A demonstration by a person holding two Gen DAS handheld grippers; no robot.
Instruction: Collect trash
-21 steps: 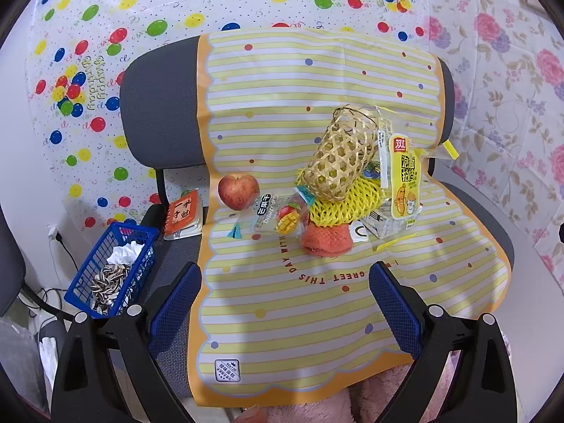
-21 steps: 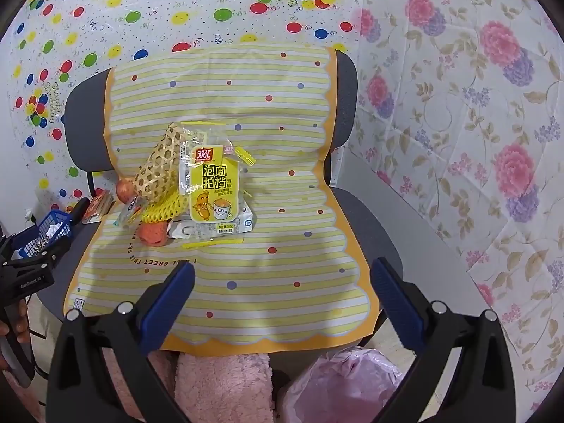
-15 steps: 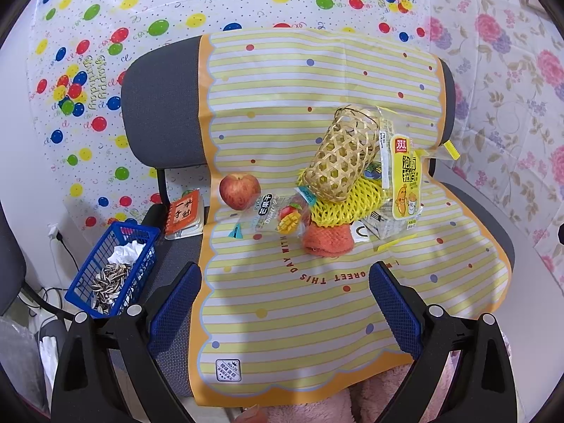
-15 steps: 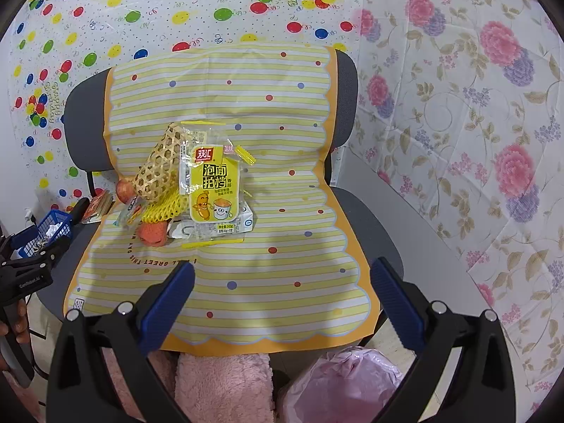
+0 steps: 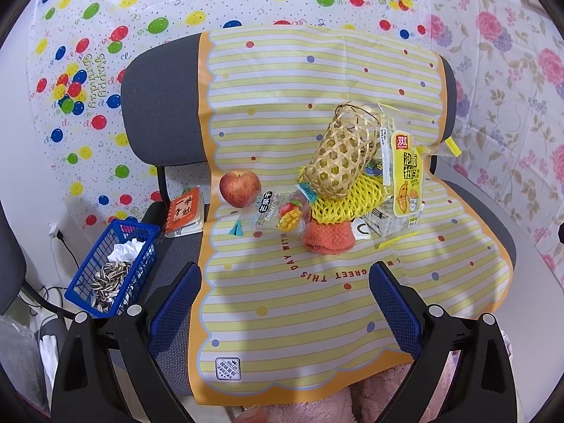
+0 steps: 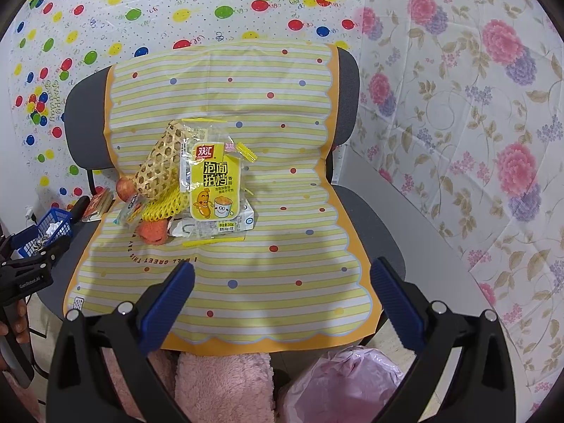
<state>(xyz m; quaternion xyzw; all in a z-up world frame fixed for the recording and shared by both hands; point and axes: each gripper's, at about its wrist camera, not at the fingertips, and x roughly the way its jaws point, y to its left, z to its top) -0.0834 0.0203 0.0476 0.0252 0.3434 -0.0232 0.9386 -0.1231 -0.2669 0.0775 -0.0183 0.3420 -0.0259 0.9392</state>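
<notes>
A pile sits on a striped yellow sheet (image 5: 317,303) over a chair seat: a yellow sausage packet (image 5: 405,179) (image 6: 215,183), a woven bamboo basket (image 5: 342,151) (image 6: 157,167), yellow foam netting (image 5: 345,201), a dried-mango wrapper (image 5: 275,211), an orange knit piece (image 5: 328,239), a white carton (image 6: 218,225) and an apple (image 5: 239,188). My left gripper (image 5: 285,299) is open and empty, in front of the pile. My right gripper (image 6: 282,299) is open and empty, over the sheet's front right.
A blue basket (image 5: 112,268) with seed shells and tissue sits at the left beside an orange notebook (image 5: 185,211). A pink bag (image 6: 345,384) lies below the seat's front edge. Pink fluffy fabric (image 6: 222,387) is beside it. The left gripper shows at the right wrist view's left edge (image 6: 31,264).
</notes>
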